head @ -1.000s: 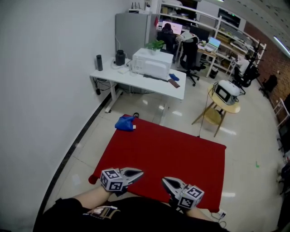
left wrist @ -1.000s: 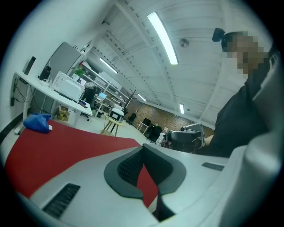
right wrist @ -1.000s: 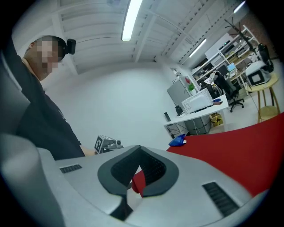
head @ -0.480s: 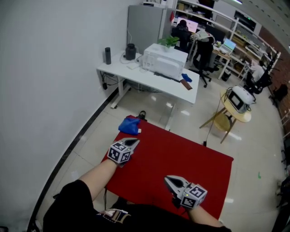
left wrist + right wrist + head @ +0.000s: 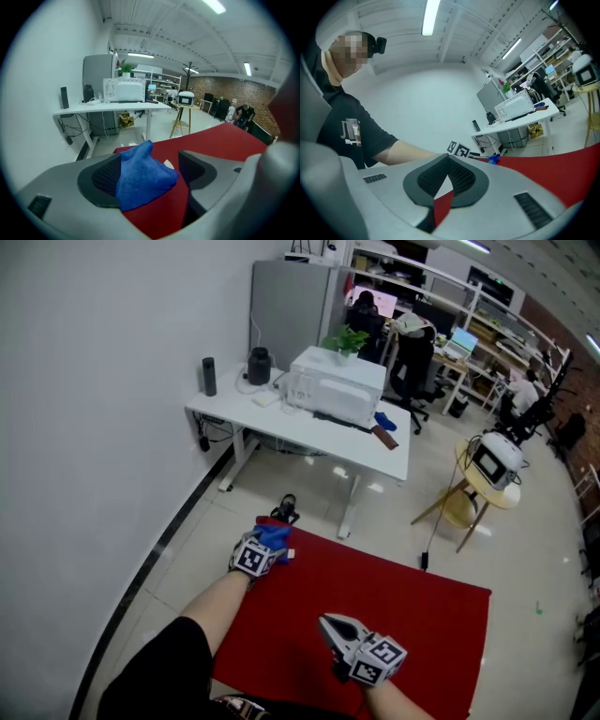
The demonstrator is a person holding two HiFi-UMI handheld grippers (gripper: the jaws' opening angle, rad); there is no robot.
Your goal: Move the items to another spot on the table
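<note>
Red table (image 5: pixel 403 601) spreads below, the blue cloth (image 5: pixel 276 533) bunched at its far left corner. The left gripper (image 5: pixel 271 552) straddles it, its 2 jaws opening around the cloth without pinching. The right gripper (image 5: pixel 328 624) hangs closed, empty. The grasp step is in hand; next, probably squeeze, then lift.

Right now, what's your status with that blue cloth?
Left gripper opening, blue cloth between jaws, far corner of red table. Right gripper shut, empty. Nothing in the way.
</note>
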